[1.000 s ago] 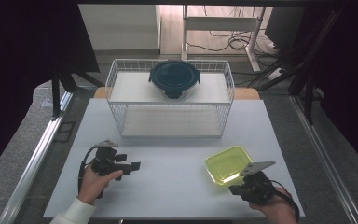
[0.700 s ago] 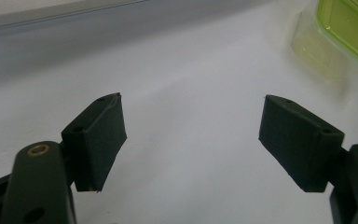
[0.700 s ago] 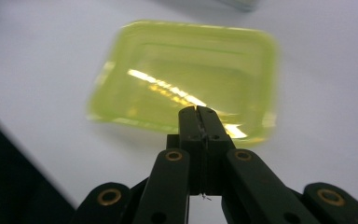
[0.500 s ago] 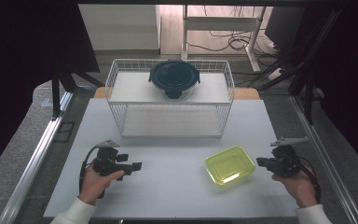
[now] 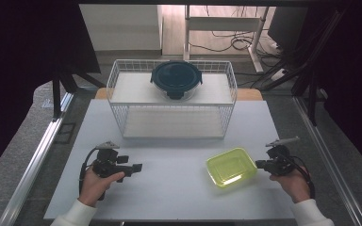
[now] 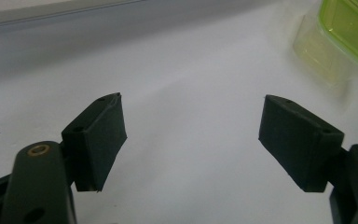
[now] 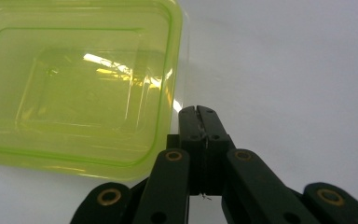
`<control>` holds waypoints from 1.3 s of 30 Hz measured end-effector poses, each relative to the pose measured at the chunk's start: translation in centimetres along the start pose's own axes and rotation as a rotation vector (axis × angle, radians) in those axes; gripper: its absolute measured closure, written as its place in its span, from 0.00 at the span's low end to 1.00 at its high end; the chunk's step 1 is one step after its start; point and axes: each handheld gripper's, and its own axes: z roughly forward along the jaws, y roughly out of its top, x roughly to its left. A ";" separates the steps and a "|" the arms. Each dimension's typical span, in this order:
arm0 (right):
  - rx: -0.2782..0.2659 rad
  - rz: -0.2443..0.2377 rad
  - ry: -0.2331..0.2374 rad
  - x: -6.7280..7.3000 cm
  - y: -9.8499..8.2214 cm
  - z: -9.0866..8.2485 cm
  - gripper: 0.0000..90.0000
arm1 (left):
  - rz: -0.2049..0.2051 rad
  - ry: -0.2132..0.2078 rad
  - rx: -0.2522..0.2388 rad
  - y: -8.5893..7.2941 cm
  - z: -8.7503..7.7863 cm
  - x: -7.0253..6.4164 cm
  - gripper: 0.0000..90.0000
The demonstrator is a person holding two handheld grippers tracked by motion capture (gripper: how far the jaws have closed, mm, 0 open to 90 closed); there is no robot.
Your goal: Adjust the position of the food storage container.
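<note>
Right gripper (image 5: 260, 164) now withdrawn, green container (image 5: 231, 166) just beside its closed fingers (image 7: 199, 122).

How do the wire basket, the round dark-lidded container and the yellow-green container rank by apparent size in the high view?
1. Wire basket, plainly largest.
2. and 3. Round dark-lidded container and yellow-green container look about alike; the green one lies nearer the camera, so their order stays unsure.

The white counter (image 5: 169, 188) carries a white wire basket (image 5: 172, 120) at its far middle and a yellow-green plastic container (image 5: 231, 166) near its right front.
</note>
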 end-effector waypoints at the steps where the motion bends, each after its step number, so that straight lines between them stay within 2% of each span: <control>1: 0.003 -0.006 0.006 0.2 0.0 0.0 0.99 | 0.000 -0.001 0.000 0.0 0.0 0.0 0.25; 7: 0.014 -0.044 0.037 2.0 0.4 0.6 0.99 | 0.003 -0.001 0.001 0.0 0.0 -0.1 0.25; 15: 0.016 -0.062 0.076 4.0 1.2 2.1 0.99 | -0.002 0.001 -0.004 0.0 -0.3 0.1 0.25; 25: 0.045 -0.145 0.161 8.5 0.8 3.3 0.99 | -0.005 0.000 -0.007 -0.1 -0.4 0.3 0.25; 28: 0.039 -0.177 0.184 9.8 1.0 3.7 0.99 | -0.001 -0.002 -0.008 0.0 -0.4 0.3 0.25; 29: 0.039 -0.177 0.184 9.8 1.0 3.7 0.99 | -0.001 -0.002 -0.008 0.0 -0.4 0.3 0.25; 30: 0.035 -0.190 0.189 10.5 1.3 3.8 0.99 | 0.000 -0.003 -0.009 0.0 -0.4 0.3 0.25; 39: 0.014 -0.235 0.223 12.7 2.2 4.8 0.99 | -0.009 0.000 -0.011 -0.1 -0.5 0.4 0.25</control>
